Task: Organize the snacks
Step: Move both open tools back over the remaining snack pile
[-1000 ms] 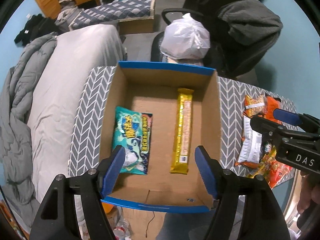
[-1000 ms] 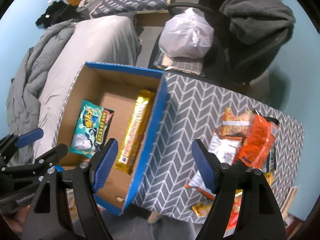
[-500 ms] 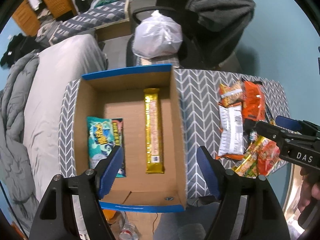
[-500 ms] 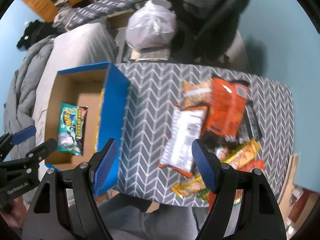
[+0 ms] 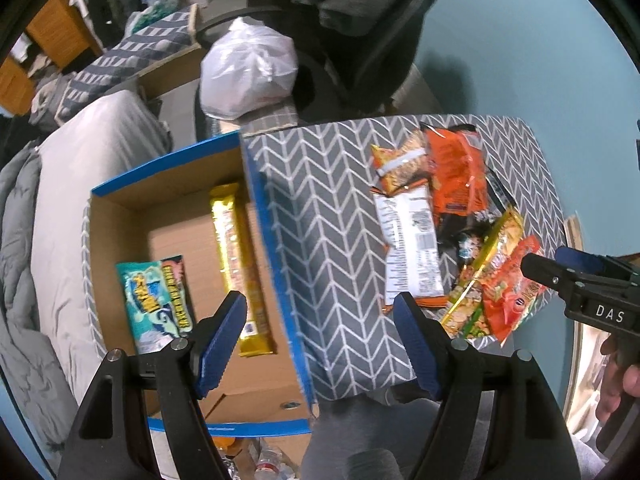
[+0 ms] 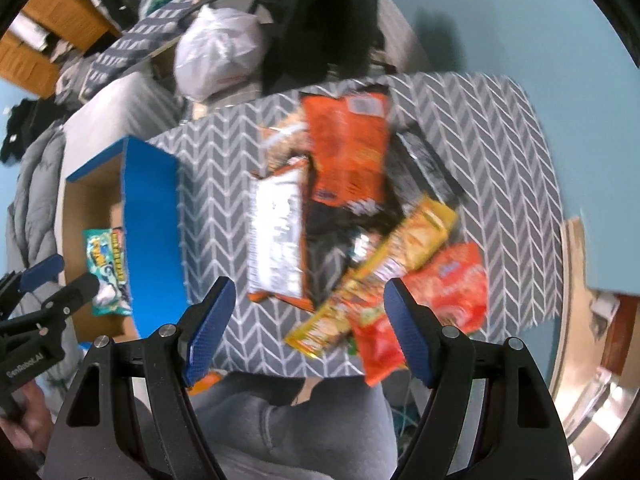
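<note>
A cardboard box with blue rims stands at the left end of the chevron-cloth table. In it lie a teal snack bag and a long gold bar. A heap of snack packets lies on the cloth at the right: a white packet, an orange bag, a yellow packet and a red bag. My left gripper is open and empty above the box's right wall. My right gripper is open and empty above the near edge of the heap.
A bed with a grey duvet lies left of the table. A white plastic bag sits on a chair behind it, draped with dark clothing. The blue wall is at the right. My lap is below the table's near edge.
Both grippers have swung right, from over the box toward the snack heap. Both stay open and empty. The snacks have not moved.
</note>
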The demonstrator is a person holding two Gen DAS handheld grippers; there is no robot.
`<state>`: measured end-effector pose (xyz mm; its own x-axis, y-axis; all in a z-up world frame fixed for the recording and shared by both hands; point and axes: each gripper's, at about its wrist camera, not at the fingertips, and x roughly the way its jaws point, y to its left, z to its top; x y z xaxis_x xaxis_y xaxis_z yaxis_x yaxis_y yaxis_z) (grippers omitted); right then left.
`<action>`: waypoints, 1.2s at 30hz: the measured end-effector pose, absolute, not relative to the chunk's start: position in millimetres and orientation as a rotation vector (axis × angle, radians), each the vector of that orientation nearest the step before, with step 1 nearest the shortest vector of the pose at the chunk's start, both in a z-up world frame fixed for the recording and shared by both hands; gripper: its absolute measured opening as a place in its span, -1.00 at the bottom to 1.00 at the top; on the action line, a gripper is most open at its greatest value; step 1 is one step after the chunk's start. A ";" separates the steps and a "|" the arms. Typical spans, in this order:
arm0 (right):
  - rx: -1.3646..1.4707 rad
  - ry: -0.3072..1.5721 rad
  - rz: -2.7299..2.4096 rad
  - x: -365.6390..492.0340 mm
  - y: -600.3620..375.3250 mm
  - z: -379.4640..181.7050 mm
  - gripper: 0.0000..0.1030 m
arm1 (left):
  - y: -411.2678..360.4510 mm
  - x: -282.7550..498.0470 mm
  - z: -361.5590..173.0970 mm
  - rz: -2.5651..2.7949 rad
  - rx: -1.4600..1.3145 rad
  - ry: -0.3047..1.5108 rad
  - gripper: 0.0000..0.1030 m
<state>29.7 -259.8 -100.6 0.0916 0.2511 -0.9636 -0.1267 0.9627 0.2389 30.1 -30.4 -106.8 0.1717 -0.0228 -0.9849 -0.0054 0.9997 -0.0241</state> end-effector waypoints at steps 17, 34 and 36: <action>0.345 1.569 0.040 2.1 -351.4 -167.2 0.48 | -80.3 52.3 -151.9 -0.095 0.066 1.474 0.49; 0.449 1.568 -0.003 13.5 -346.8 -219.7 0.48 | -106.1 75.5 -202.2 -0.107 0.029 1.576 0.53; 0.431 1.571 -0.007 19.3 -342.6 -225.3 0.48 | -106.1 78.6 -209.6 -0.095 -0.005 1.594 0.53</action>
<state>19.3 -342.6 -225.3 0.0156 0.2658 -0.9639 0.2744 0.9259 0.2597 78.6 -106.1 -209.6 -0.0262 -0.0630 -0.9977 0.0563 0.9963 -0.0644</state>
